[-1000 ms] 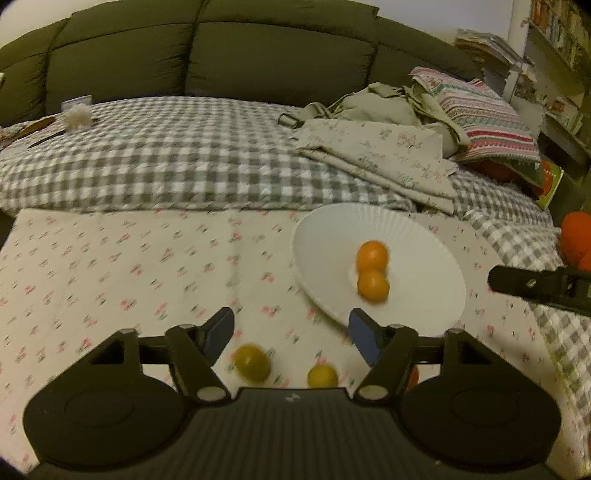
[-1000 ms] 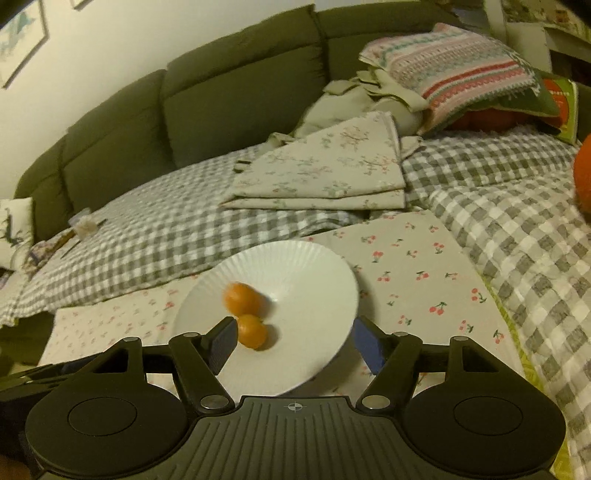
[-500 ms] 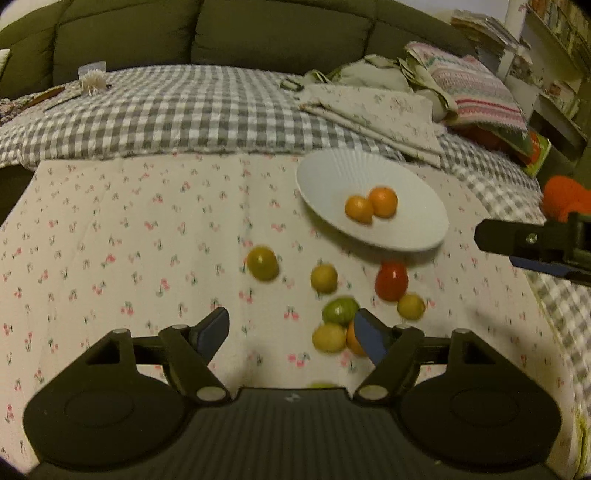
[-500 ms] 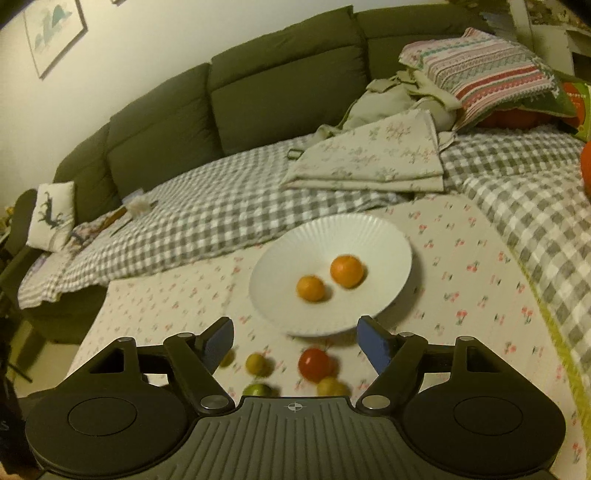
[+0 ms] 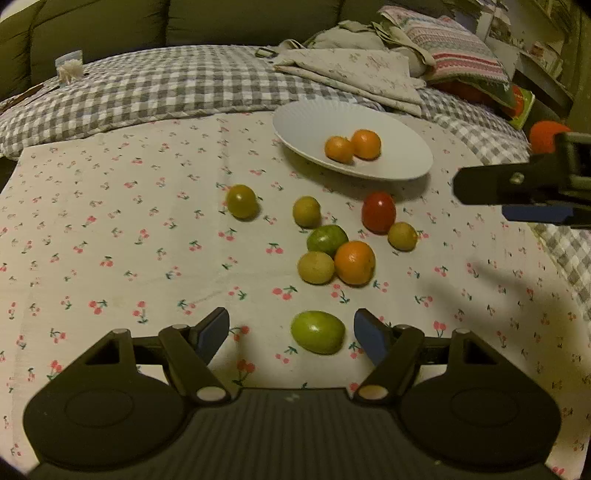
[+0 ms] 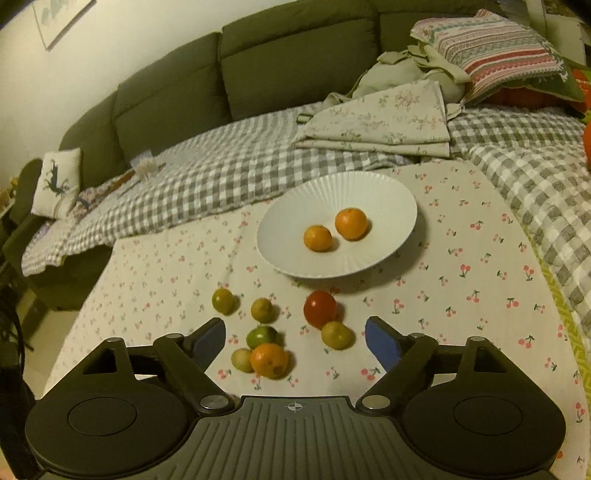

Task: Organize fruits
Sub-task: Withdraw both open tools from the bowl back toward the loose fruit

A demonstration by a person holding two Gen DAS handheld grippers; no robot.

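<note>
1. Left wrist view: the left hand-held gripper (image 5: 291, 334), jaws wide and empty, has pulled back; an oval green fruit (image 5: 318, 331) now lies between its fingers.
2. The right hand-held gripper (image 6: 295, 341), also wide and empty, has backed off too; two small oranges (image 6: 335, 229) stay in the white ribbed plate (image 6: 295, 216).

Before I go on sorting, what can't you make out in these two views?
- Right gripper in the left wrist view: cut off by the right edge.
- Green fruit nearest the left gripper: hidden behind the gripper body in the right wrist view.
- Yellow fruit: partly hidden behind the orange.
- Wall picture: cropped, too blurred.
</note>
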